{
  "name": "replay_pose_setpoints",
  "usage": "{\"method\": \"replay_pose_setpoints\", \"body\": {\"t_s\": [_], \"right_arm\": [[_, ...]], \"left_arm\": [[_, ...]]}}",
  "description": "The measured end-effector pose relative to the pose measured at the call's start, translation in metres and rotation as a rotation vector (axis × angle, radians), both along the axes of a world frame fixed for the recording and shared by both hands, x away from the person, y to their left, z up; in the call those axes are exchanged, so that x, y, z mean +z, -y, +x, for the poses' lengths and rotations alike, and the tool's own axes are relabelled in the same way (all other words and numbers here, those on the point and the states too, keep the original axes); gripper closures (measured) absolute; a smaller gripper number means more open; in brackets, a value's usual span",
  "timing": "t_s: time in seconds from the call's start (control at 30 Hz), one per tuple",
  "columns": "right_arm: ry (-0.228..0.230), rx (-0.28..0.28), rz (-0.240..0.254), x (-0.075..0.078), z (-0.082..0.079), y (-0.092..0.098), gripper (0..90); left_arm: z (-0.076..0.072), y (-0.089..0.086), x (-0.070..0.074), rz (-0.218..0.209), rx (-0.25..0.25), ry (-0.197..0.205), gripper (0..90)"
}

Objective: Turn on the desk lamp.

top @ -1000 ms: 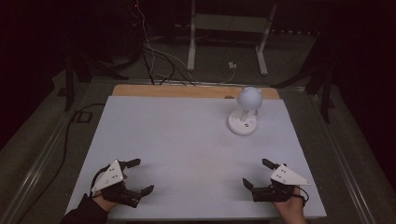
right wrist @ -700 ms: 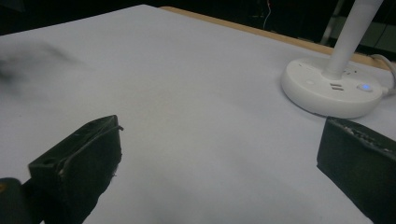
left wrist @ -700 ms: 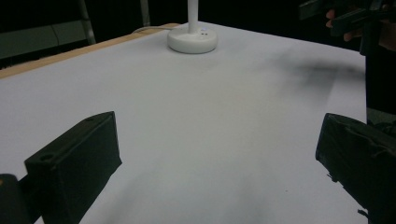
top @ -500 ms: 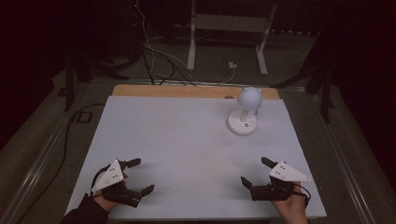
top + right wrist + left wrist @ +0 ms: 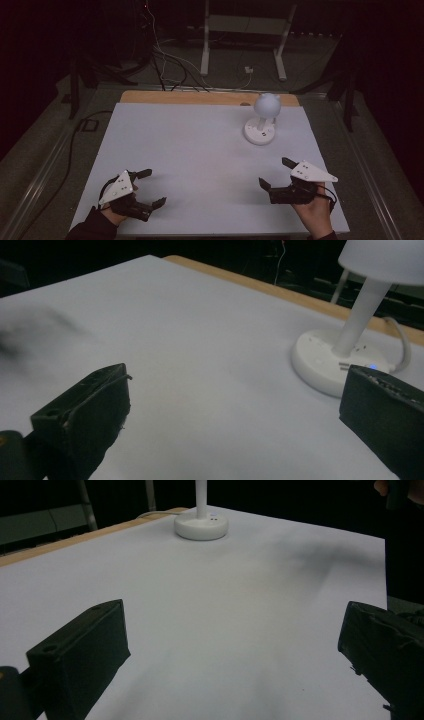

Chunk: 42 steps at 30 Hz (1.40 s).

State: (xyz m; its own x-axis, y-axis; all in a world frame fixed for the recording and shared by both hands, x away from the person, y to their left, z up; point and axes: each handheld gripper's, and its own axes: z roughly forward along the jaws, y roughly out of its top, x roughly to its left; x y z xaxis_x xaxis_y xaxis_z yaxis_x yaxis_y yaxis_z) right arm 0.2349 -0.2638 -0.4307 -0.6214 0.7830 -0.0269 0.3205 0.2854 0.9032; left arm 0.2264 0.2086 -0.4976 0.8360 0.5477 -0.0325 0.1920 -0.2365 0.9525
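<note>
Nothing was moved since earlier | both hand-held grippers, left and right, held apart over counter | lamp untouched; reach judged next.

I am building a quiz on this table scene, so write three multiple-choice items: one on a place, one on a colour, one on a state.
1. Where does the small white desk lamp with a round base stand on the white table top?
A. far right part
B. near left corner
C. dead centre

2. What colour are the gripper jaws?
A. white
B. black
C. orange

3. How do the left gripper and right gripper stand?
A. both open, empty
B. both shut
C. one holds the lamp

Key: 1 A, the high view shows it there; 2 B, dark in both gripper views; 3 A, jaws apart over bare table.
</note>
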Motion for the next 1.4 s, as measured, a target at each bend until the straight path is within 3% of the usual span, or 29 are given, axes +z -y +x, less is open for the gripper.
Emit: {"method": "replay_pose_setpoints", "body": {"t_s": [0.6,0.9,1.4], "right_arm": [[0.043,-0.023,-0.017,0.020,0.033,-0.019,0.0],[0.044,-0.013,-0.015,0.018,0.049,-0.025,0.0],[0.031,-0.047,0.002,0.014,0.084,-0.029,0.0]], "left_arm": [[0.000,0.001,0.000,0.001,-0.006,-0.001,0.3],[0.000,0.001,0.001,0.002,-0.012,0.003,0.3],[-0.001,0.001,0.001,0.002,-0.022,0.005,0.3]]}}
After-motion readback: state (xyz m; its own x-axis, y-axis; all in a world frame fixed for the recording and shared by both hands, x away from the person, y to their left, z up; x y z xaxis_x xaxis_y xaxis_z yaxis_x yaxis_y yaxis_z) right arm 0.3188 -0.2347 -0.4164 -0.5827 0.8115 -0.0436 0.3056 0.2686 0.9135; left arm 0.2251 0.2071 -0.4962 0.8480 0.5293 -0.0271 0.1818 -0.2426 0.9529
